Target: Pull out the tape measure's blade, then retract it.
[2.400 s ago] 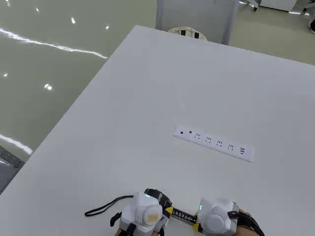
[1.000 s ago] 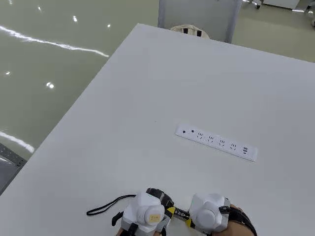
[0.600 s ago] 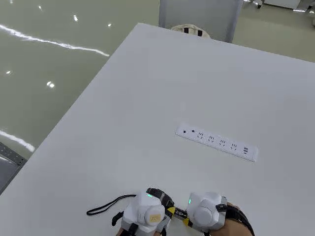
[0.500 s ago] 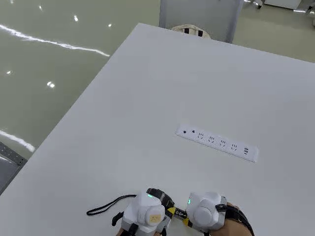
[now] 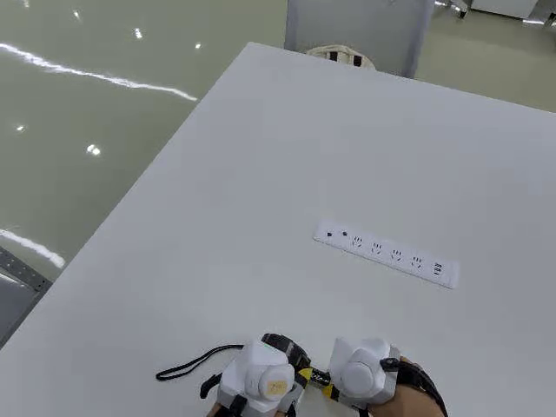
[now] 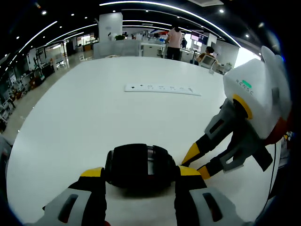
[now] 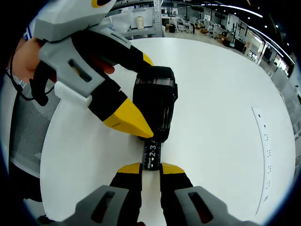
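Left fingers (image 6: 92, 172) clamped on tape measure case (image 6: 141, 165) | right fingers (image 7: 130, 169) pinching short exposed blade (image 7: 152, 158) | case on table (image 5: 304, 165)

head view looks down from above; both gripper views sit close, sharing the tape measure (image 6: 141, 165).

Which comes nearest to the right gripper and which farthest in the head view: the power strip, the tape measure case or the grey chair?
1. Tape measure case: just left of the right gripper, which pinches its blade.
2. Power strip: ahead, lying mid-table.
3. Grey chair: beyond the table's far edge.
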Available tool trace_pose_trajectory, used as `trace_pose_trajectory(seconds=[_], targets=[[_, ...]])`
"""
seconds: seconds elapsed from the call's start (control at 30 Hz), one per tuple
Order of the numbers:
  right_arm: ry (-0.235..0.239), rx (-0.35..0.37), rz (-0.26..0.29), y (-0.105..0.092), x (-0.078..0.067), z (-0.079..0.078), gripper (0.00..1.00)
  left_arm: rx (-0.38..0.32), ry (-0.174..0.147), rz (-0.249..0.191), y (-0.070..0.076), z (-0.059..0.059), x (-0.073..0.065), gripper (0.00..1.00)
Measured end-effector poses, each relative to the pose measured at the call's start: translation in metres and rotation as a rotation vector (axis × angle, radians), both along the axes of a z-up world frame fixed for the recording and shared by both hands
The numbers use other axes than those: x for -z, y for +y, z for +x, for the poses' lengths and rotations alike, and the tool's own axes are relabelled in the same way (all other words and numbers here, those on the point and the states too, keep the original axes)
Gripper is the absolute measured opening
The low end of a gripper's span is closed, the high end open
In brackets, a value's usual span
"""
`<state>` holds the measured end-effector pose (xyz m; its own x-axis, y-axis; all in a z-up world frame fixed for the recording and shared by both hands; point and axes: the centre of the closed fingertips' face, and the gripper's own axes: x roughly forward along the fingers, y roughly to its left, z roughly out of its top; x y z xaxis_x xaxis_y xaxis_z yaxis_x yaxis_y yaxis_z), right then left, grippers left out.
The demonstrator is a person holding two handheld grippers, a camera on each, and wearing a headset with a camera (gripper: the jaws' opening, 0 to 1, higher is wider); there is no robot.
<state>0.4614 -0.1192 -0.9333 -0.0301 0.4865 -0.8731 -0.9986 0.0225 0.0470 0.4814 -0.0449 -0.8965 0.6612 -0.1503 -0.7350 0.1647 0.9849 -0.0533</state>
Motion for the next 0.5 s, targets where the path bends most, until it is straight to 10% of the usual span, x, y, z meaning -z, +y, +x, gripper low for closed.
trace_pose_trajectory(seconds=[0.5], targets=[[-0.003,-0.027,-0.030,0.0024,0.0018,0.0001,0.13,-0.004,0.002,0.001,0.0001,0.0005,-0.0006,0.55]])
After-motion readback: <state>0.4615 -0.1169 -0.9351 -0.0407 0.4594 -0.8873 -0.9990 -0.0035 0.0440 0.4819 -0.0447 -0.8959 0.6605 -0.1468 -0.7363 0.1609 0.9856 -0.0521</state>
